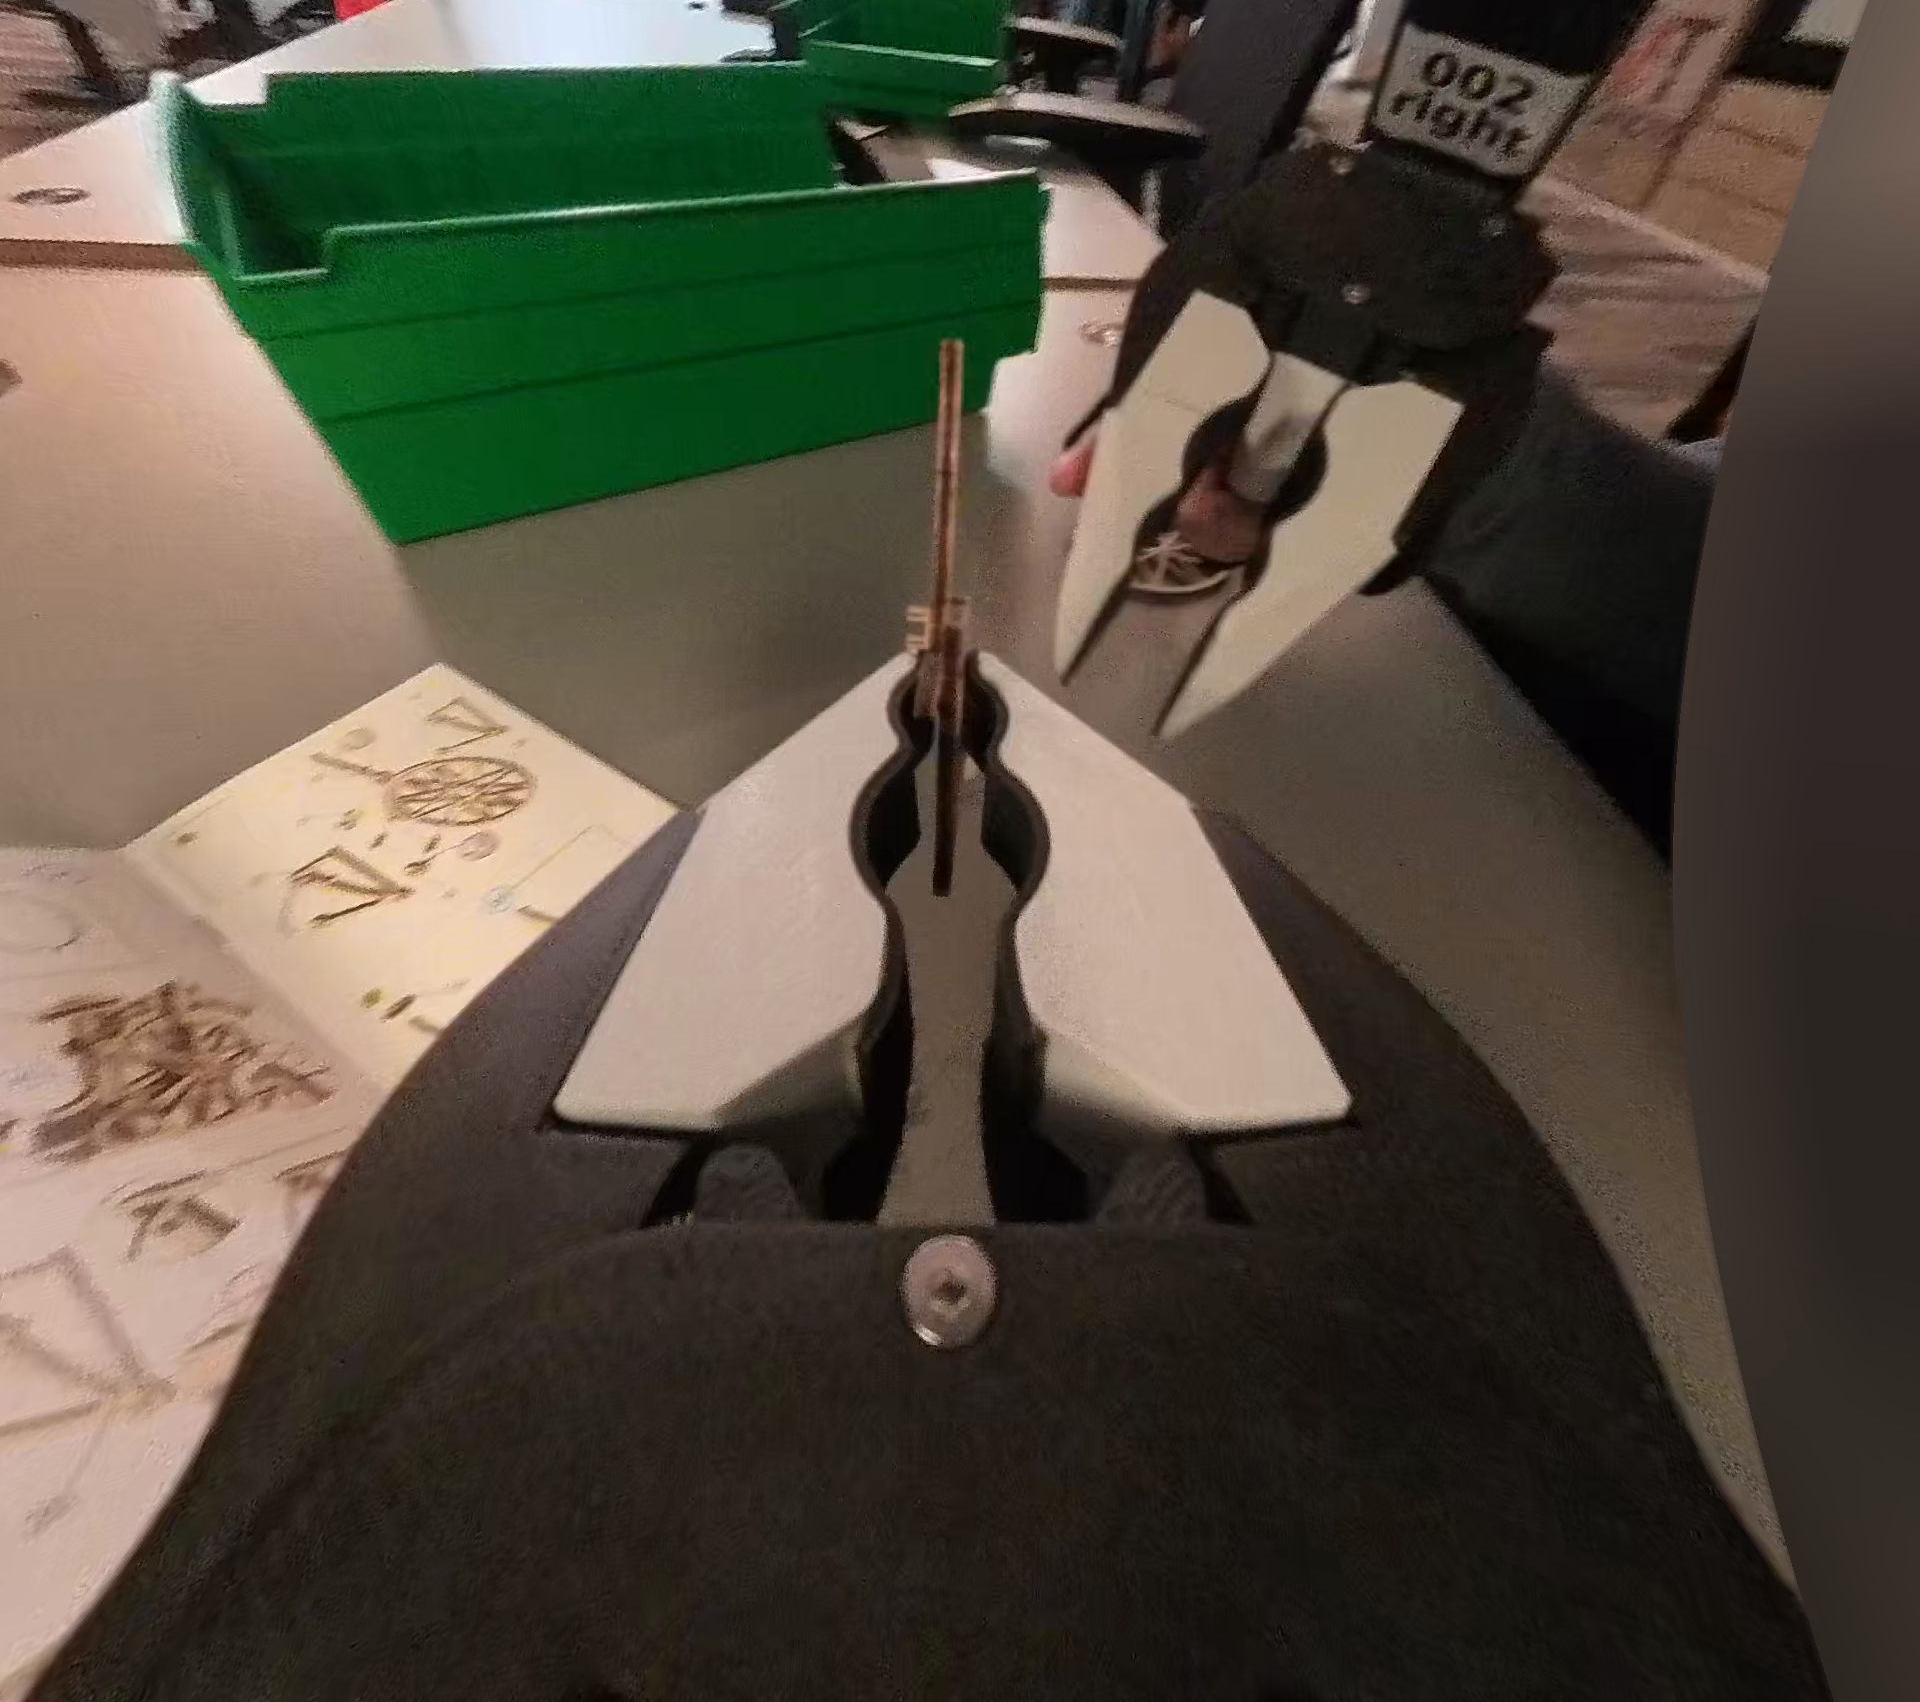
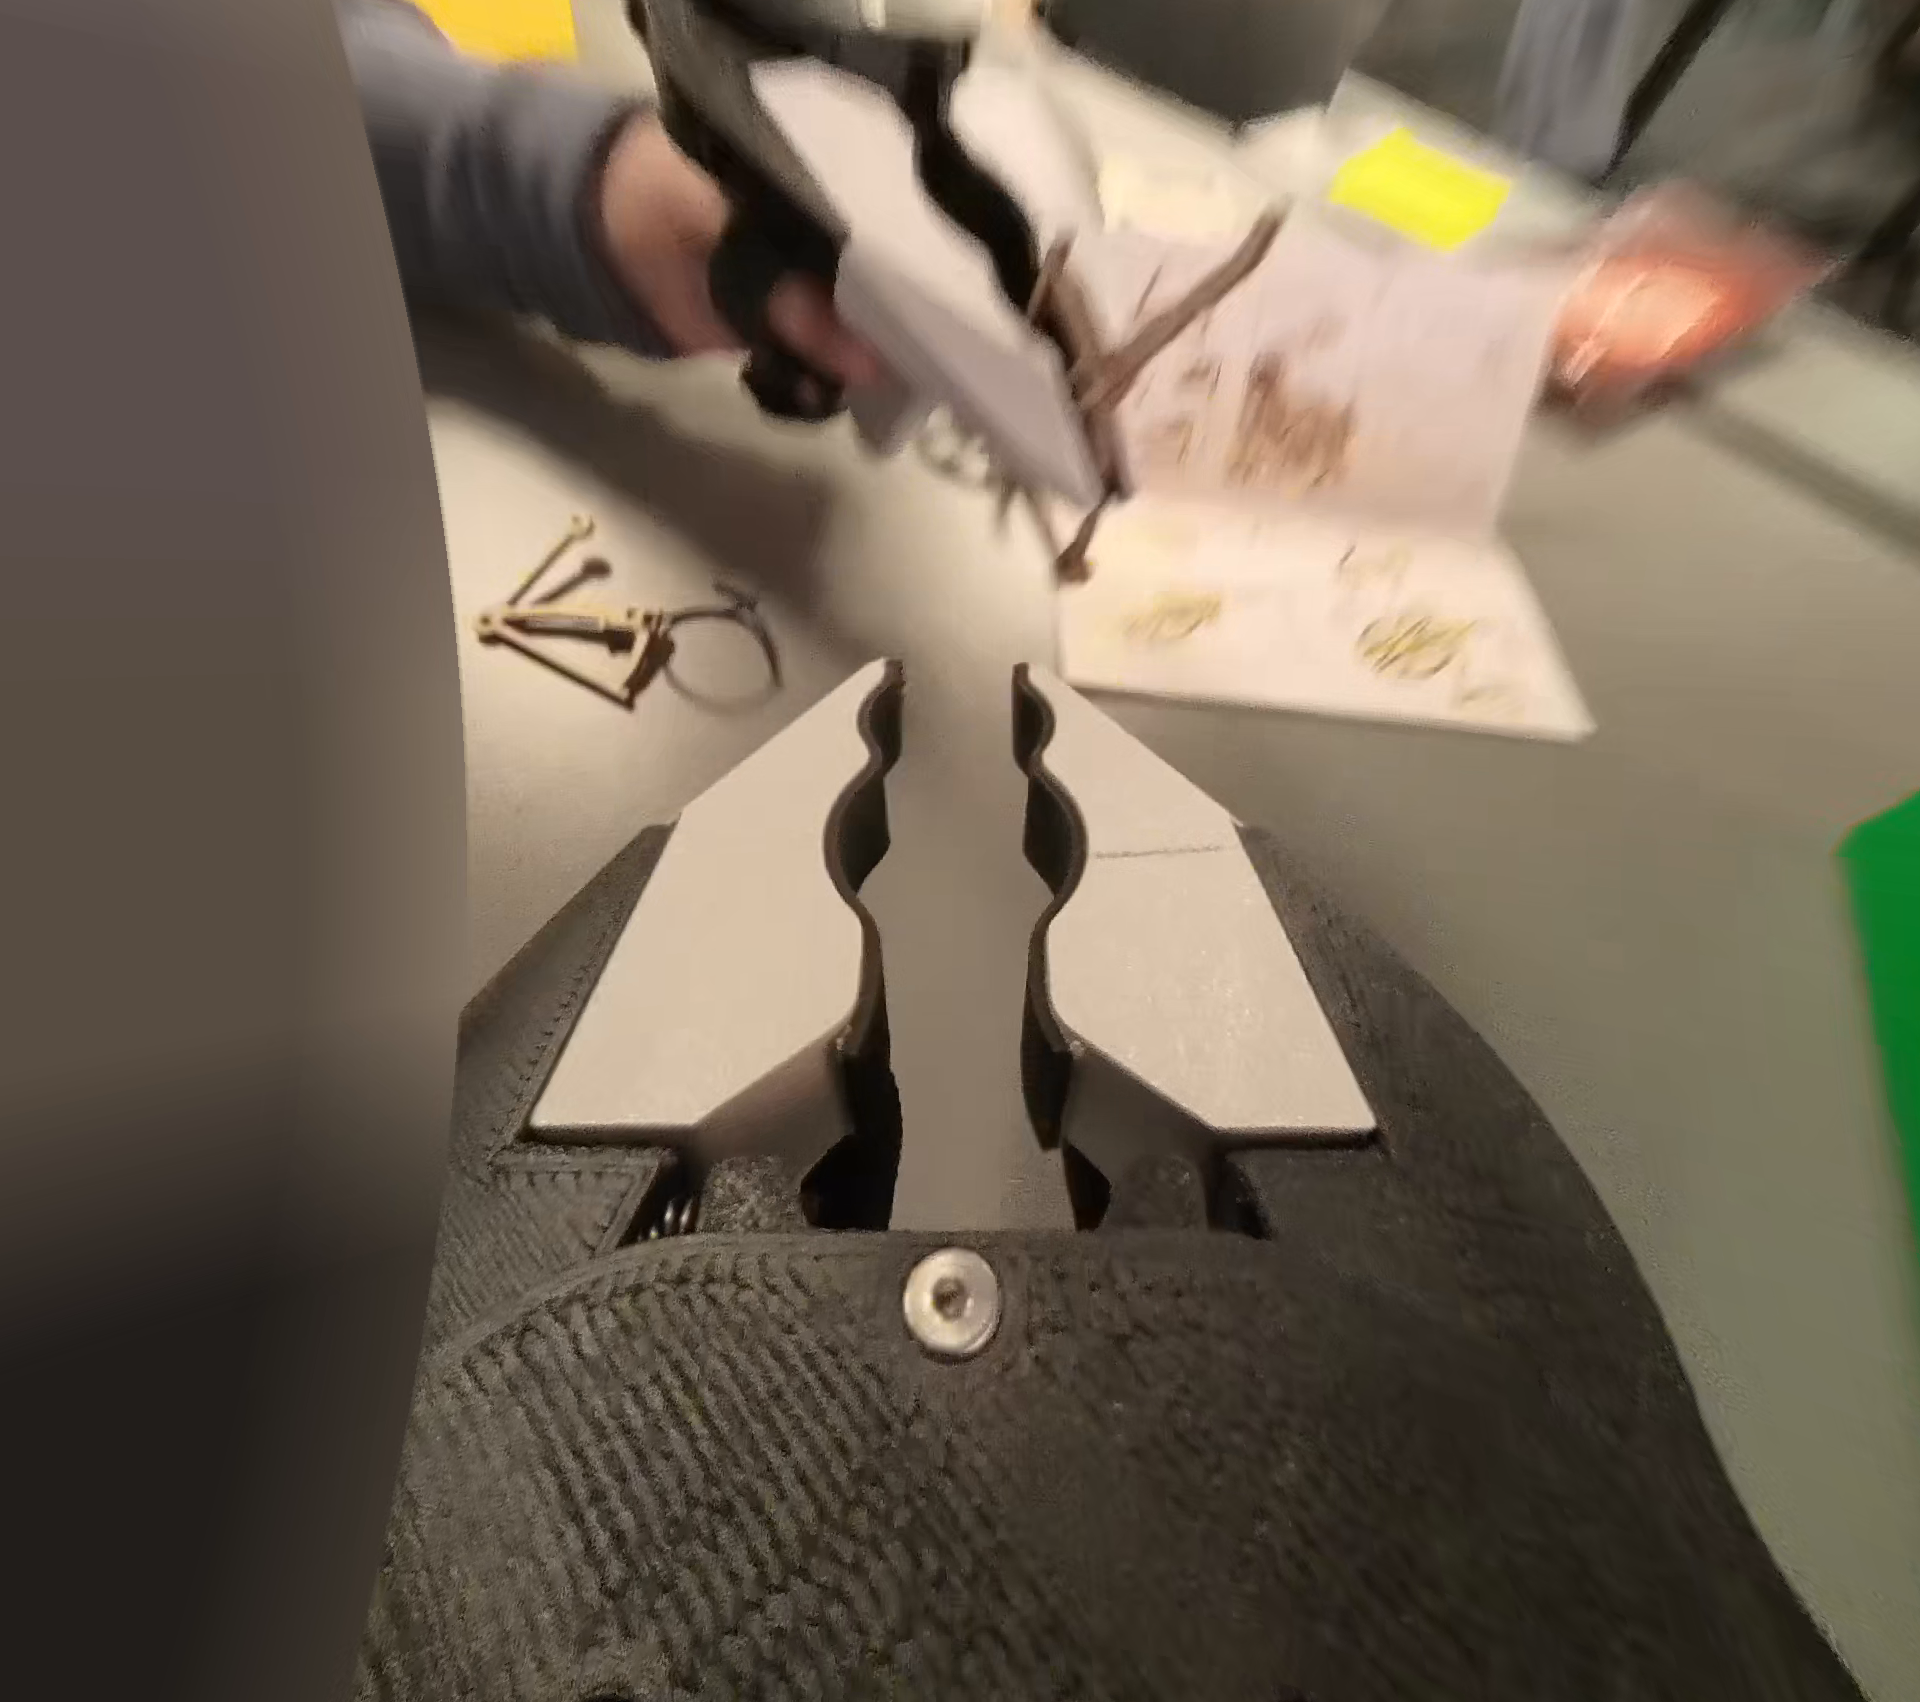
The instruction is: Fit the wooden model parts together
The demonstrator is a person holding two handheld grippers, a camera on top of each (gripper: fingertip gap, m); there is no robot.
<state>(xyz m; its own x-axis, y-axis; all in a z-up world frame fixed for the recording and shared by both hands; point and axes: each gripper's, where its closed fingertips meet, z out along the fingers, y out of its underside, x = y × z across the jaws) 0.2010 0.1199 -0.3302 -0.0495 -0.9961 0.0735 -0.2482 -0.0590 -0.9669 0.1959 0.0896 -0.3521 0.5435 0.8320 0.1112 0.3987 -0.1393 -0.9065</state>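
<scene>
My left gripper (image 1: 943,665) is shut on a thin flat wooden model part (image 1: 948,489) that stands upright, edge-on, above the grey table. In the right wrist view the left gripper (image 2: 1081,499) is blurred and holds the same part (image 2: 1081,364), a dark frame of thin bars. My right gripper (image 2: 954,676) is open and empty, a little above the table; it shows in the left wrist view (image 1: 1112,707) to the right of the held part, apart from it. A small wooden sub-assembly (image 2: 582,624) with a wire loop lies on the table to the left of my right gripper.
An open instruction booklet (image 1: 312,914) lies on the table at left; it also shows in the right wrist view (image 2: 1340,613). Green plastic bins (image 1: 623,322) stand behind the held part. A person's hand (image 2: 1652,312) reaches in at the far right. My hands' fingertips stand some 4 cm from each other.
</scene>
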